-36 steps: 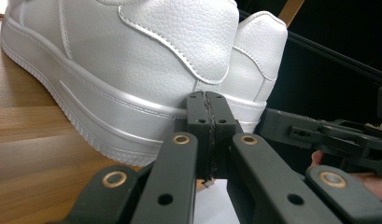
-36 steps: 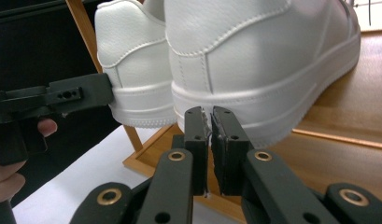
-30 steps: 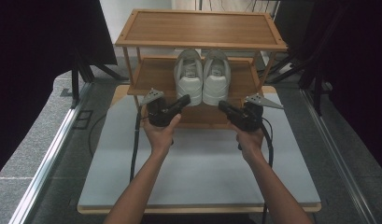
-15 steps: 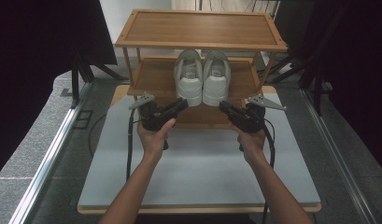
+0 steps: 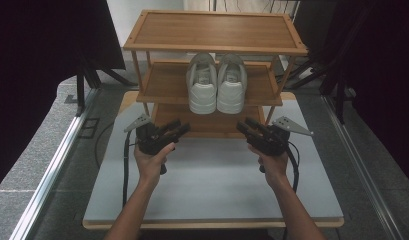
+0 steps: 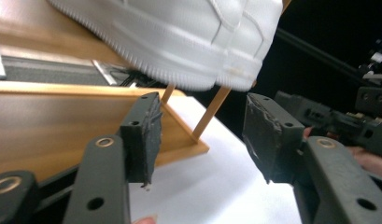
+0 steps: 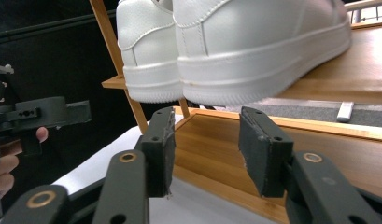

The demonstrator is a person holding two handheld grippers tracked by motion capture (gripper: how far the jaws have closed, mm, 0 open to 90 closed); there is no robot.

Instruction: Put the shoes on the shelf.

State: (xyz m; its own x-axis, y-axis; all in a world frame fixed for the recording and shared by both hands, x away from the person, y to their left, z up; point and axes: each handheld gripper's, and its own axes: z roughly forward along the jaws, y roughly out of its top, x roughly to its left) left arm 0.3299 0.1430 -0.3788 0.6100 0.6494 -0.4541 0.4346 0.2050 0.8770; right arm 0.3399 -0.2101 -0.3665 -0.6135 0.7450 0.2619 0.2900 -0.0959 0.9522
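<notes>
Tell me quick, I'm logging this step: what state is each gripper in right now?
Left gripper: jaws open, just been opening, nothing between them.
Right gripper: jaws open, just been opening, nothing between them.

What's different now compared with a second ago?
Both hands drew back from the rack toward the person, the left gripper also sliding left. Both grippers' jaws have just been opening, nothing between them; right gripper. The white shoes stayed on the middle shelf.

No readable text, label, brand or number on shoes, rack or table.
</notes>
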